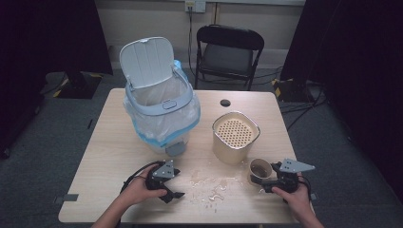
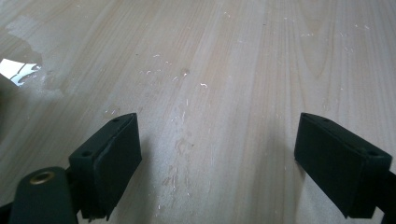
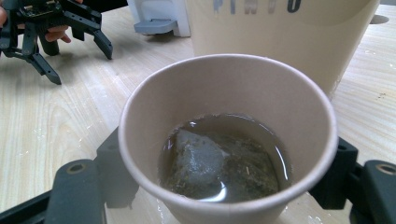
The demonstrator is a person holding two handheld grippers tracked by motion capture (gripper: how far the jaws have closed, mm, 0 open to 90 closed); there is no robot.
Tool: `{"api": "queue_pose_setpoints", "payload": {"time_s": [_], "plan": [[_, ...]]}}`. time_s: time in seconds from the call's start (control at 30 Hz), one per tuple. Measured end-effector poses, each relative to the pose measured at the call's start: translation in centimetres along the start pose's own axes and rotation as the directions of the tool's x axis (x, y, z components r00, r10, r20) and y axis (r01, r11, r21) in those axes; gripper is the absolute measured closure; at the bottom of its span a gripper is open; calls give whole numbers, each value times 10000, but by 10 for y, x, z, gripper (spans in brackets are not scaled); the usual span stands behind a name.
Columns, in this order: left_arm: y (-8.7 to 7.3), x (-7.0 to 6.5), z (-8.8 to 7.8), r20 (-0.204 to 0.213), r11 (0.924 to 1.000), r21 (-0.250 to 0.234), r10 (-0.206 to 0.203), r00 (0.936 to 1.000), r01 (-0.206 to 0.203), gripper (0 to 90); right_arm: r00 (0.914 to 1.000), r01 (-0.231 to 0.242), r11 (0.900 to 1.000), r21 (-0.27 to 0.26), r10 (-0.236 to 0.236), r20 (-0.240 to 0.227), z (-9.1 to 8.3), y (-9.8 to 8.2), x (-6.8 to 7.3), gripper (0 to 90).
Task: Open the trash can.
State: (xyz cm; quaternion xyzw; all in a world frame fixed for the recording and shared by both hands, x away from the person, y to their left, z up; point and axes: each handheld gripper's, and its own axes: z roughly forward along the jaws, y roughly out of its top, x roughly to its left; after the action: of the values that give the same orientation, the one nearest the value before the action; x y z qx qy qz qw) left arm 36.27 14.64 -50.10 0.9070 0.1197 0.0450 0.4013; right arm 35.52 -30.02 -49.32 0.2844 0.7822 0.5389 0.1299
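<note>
The paper cup [image 3: 228, 140] is stood upright, its mouth facing up, near the table's [image 1: 109, 156] front right edge, just beside the beige strainer container [image 1: 235, 137]. It is clasped by the right gripper [image 1: 271, 183]; a tea bag [image 3: 198, 161] is seen in its liquid. The left gripper [image 2: 219, 158] is held wide, with nothing between.

A paper cup [image 3: 229, 135] sits in the centre of the frame between the two black jaws, which press against its sides. Brown liquid and a tea bag [image 3: 198, 161] lie inside. A beige container [image 3: 280, 32] stands behind, and the other gripper [image 3: 74, 44] rests at upper left on the wooden table [image 3: 60, 116].
</note>
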Motion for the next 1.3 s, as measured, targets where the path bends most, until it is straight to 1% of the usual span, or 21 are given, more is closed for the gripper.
{"api": "queue_pose_setpoints", "payload": {"time_s": [0.07,0.13,0.2,0.27,0.43,0.5,0.57,0.6,0.63,0.7,0.73,0.77,0.8,0.83,1.07,1.1,1.2,1.3], "plan": [[0,0,0,-1,10000,-2,0,10000,0,140,10000,60,9999,149,-61,42,-2,1,-1,258],[0,0,0,-5,10000,4,-7,10000,7,140,9997,132,9995,280,-137,180,-4,2,-3,259],[0,0,0,-1,10000,-3,-4,10000,4,140,9998,149,9994,316,-153,112,-4,3,-4,260],[0,0,0,-1,10000,-1,0,10000,0,140,9994,279,9984,487,-289,209,-6,6,-7,260],[0,0,0,5,10000,-20,0,10000,0,138,9992,251,9987,452,-264,285,-8,11,-13,261],[0,0,0,6,10000,-19,9,10000,-9,138,9991,241,9989,408,-256,346,-10,16,-16,261],[0,0,0,5,10000,-20,3,10000,-3,137,9982,288,9988,401,-309,510,-13,22,-21,262],[0,0,0,6,10000,-17,7,10000,-7,137,9982,288,9988,401,-309,510,-13,22,-21,262],[0,0,0,5,10000,-17,2,10000,-2,137,9977,271,9989,374,-293,612,-15,26,-26,262],[0,0,0,6,10000,-20,1,10000,-1,137,9975,280,9988,402,-306,644,-15,28,-28,262],[0,0,0,4,10000,-17,10,10000,-10,137,9967,305,9984,469,-339,733,-16,31,-32,263],[0,0,0,4,10000,-17,10,10000,-10,137,9967,305,9984,469,-339,733,-16,31,-32,263],[0,0,0,6,10000,-20,-2,10000,2,137,9963,284,9986,453,-319,795,-16,34,-37,263],[0,0,0,3,10000,-15,2,10000,-2,137,9960,256,9985,491,-297,844,-16,36,-38,263],[0,0,0,5,10000,-20,7,10000,-7,137,9940,267,9980,571,-326,1041,-11,43,-56,266],[0,0,0,5,10000,-20,7,10000,-7,137,9940,267,9980,571,-326,1041,-11,43,-56,266],[0,0,0,7,10000,-16,0,10000,0,137,9930,330,9975,618,-397,1110,-8,47,-65,267],[0,0,0,5,10000,-18,6,10000,-6,138,9929,258,9981,562,-321,1143,-6,49,-69,267]]}}
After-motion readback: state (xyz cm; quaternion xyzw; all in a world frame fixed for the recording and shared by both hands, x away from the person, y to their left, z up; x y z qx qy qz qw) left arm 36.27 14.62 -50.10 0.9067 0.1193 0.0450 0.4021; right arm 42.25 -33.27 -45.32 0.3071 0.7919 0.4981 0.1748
